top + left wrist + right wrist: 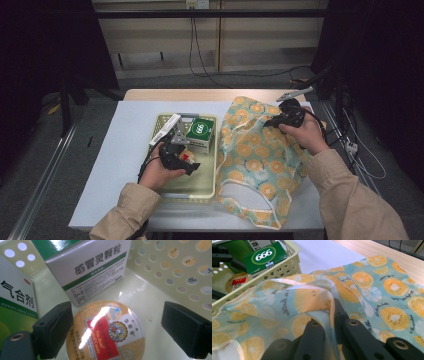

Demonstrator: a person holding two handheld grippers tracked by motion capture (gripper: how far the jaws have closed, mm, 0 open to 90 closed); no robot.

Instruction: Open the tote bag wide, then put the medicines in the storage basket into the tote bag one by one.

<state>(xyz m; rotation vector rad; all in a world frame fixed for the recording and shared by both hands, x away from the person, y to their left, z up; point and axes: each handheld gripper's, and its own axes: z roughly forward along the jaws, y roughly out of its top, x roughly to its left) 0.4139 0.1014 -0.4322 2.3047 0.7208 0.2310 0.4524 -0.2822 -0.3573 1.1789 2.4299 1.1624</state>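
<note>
Left gripper (113, 332): your jaws open, straddling round gold candy tin (106, 331) in the basket, ungrasped.
Right gripper (329, 322): pinching orange-print cloth bag (372, 290) rim.
Left: bag it.

We note a round, flat candy tin (106, 331) with a gold-rimmed lid and a red label, lying lid-up on the floor of the pale yellow perforated plastic basket (210, 190). It sits just in front of a white-and-green medicine box, between the spread jaws of our left gripper (115, 332), neither jaw touching it.

We also note a thin teal fabric bag (260, 155) printed with orange slices, spread rumpled on the surface just right of the basket, its edge against the basket wall. Its cream-trimmed rim is pinched, raised, in our right gripper (329, 322).
</note>
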